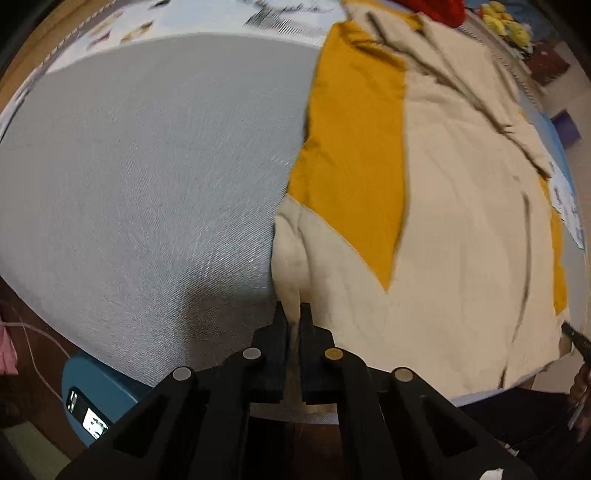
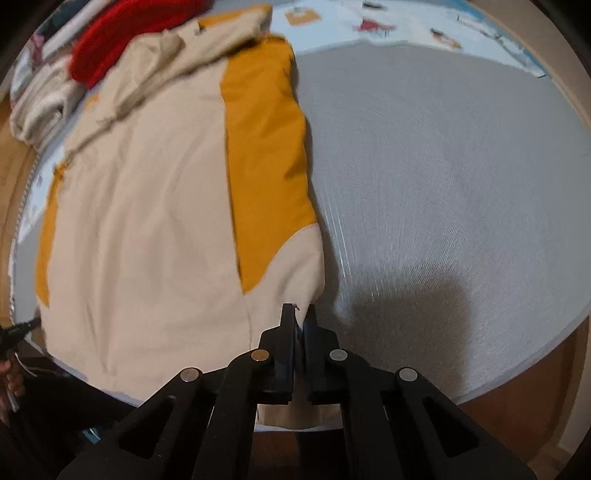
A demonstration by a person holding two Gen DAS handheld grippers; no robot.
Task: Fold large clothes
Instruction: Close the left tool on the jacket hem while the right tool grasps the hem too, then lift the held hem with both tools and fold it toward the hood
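Note:
A large cream and mustard-yellow jacket (image 1: 443, 192) lies spread on a grey mat (image 1: 147, 177). My left gripper (image 1: 294, 314) is shut on the jacket's near left hem corner, with cream cloth bunched between the fingers. In the right wrist view the jacket (image 2: 147, 206) lies at the left on the grey mat (image 2: 443, 177). My right gripper (image 2: 299, 314) is shut on the jacket's near right hem corner. Its hood lies at the far end.
A red garment (image 2: 125, 40) and a folded cream garment (image 2: 40, 107) lie beyond the jacket. A patterned light-blue sheet (image 2: 388, 26) borders the mat. A blue device (image 1: 99, 398) sits below the near mat edge. Yellow items (image 1: 506, 22) lie at the far right.

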